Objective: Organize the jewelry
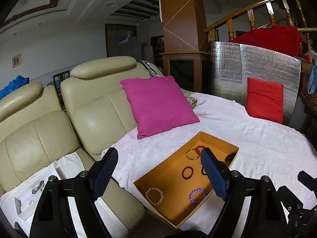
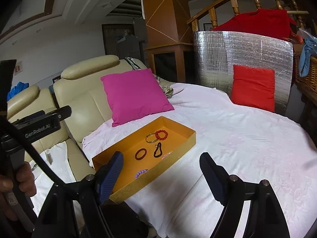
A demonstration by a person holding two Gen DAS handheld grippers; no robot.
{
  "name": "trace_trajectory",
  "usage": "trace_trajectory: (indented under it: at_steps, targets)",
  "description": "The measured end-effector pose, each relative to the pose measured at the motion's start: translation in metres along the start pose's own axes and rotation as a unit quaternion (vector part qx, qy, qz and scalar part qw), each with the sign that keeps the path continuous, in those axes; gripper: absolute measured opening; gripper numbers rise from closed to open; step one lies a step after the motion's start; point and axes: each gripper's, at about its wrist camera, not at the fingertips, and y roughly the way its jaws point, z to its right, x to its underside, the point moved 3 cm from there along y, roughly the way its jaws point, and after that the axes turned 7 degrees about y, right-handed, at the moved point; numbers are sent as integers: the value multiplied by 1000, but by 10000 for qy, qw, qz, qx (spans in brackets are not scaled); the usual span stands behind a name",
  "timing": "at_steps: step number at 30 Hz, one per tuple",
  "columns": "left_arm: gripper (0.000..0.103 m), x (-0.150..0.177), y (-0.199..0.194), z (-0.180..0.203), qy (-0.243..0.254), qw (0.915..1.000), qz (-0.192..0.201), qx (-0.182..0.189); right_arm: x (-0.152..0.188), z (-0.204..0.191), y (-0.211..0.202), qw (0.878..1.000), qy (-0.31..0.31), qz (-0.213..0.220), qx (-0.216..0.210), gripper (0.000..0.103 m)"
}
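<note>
Both the left gripper (image 1: pixel 158 164) and the right gripper (image 2: pixel 161 164) are held spread and empty. The bracelets are seen in the orange tray (image 2: pixel 178 144) at frame centre. One bracelet at a time is best approached squarely from above.

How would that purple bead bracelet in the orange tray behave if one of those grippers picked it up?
The purple bead bracelet looks strung from separate round beads, so it would probably sag rather than hold its ring shape. Small and glossy, it likely weighs little and may slip between the pads.
</note>
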Motion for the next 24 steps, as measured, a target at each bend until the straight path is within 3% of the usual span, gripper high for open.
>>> trace_trajectory:
  at_steps: [24]
  targets:
    - [86, 0, -29, -12, -2, 9999, 167, -8, -7, -16, -31, 9998, -106, 136, 35, 82]
